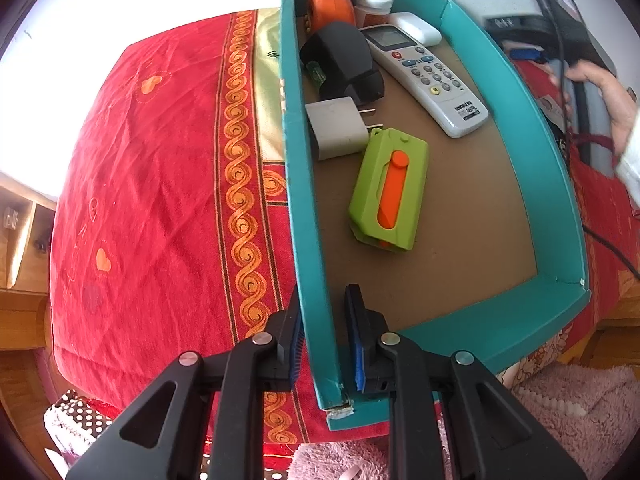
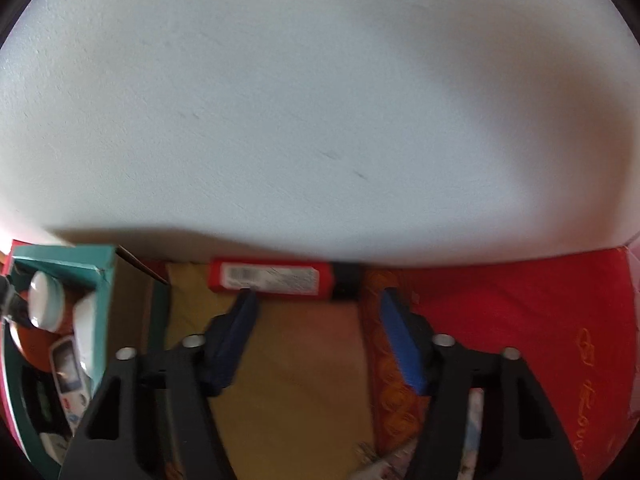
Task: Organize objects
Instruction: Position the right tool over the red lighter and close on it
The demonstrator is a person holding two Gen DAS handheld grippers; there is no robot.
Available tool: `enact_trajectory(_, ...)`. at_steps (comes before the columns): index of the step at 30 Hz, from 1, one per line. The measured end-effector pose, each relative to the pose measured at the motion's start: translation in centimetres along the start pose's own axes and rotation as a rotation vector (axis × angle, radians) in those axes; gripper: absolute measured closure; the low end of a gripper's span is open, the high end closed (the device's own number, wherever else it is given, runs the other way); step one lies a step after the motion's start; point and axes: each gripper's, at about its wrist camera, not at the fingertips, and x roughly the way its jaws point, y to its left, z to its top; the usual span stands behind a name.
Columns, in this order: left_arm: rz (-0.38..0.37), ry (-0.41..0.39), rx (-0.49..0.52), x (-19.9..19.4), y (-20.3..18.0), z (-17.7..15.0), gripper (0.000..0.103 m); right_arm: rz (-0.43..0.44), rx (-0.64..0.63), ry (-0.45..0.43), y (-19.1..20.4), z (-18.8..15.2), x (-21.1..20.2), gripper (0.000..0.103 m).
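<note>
A teal box (image 1: 308, 216) lies on the red bedspread (image 1: 152, 168). It holds a green and orange cutter (image 1: 390, 192), a white plug adapter (image 1: 336, 128), a black charger (image 1: 344, 60), a white remote (image 1: 428, 76), an orange toy (image 1: 330, 4) and a white-lidded jar (image 1: 374, 2). My left gripper (image 1: 320, 320) is shut on the box's left wall near its front corner. My right gripper (image 2: 316, 300) is open, just short of a red tube with a black cap (image 2: 272, 278) lying against the wall. The box (image 2: 100, 276) shows at that view's left.
A white wall (image 2: 320, 100) rises behind the bed. A person's hand (image 1: 612, 100) and dark cables are at the right of the left wrist view. A pink fluffy rug (image 1: 568, 416) lies below the bed. Wooden furniture (image 1: 20, 240) stands at the left.
</note>
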Motion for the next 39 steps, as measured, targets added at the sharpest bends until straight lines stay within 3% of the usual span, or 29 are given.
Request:
enact_trajectory(3,0.003,0.003,-0.003,0.1,0.2,0.2,0.088,0.05,-0.017,-0.013,0.1,-1.3,-1.4,0.051)
enact_trajectory(6,0.002,0.003,-0.004,0.1,0.5,0.3,0.091,0.127,-0.148,-0.031,2.5,-3.9,-3.3,0.053)
enact_trajectory(9,0.01,0.005,-0.002,0.0,0.6,0.4,0.092,0.203,-0.21,-0.055,4.4,-5.1,-4.6,0.064)
enact_trajectory(11,0.015,0.005,0.001,0.0,0.5,0.4,0.092,0.189,-0.228,-0.07,5.4,-5.0,-5.0,0.074)
enact_trajectory(13,0.033,-0.002,0.016,-0.2,0.3,0.4,0.092,0.225,-0.201,-0.055,5.8,-4.7,-4.8,0.083)
enact_trajectory(19,0.043,-0.023,0.011,-1.3,0.3,0.5,0.093,0.291,-0.107,-0.037,4.7,-4.9,-4.1,0.087)
enact_trajectory(20,0.038,-0.025,0.006,-1.4,0.4,0.5,0.093,0.3,-0.1,-0.039,4.6,-6.6,-3.3,0.087)
enact_trajectory(24,0.044,-0.025,0.016,-1.4,0.5,0.5,0.093,0.313,-0.109,-0.043,4.3,-6.1,-3.3,0.09)
enact_trajectory(28,0.048,-0.027,0.022,-1.2,0.7,0.4,0.093,0.298,0.032,-0.074,1.4,-4.4,-3.2,0.061)
enact_trajectory(32,0.042,-0.017,0.019,-0.9,0.2,-0.1,0.093,0.218,0.126,-0.066,-0.2,-1.9,-1.9,0.047)
enact_trajectory(34,0.042,-0.019,0.022,-0.8,0.1,-0.2,0.093,0.18,0.121,-0.055,0.0,-0.5,-1.2,0.028)
enact_trajectory(39,0.027,-0.022,0.021,-0.4,0.4,-0.4,0.092,0.055,0.016,-0.027,1.9,0.8,0.3,0.019)
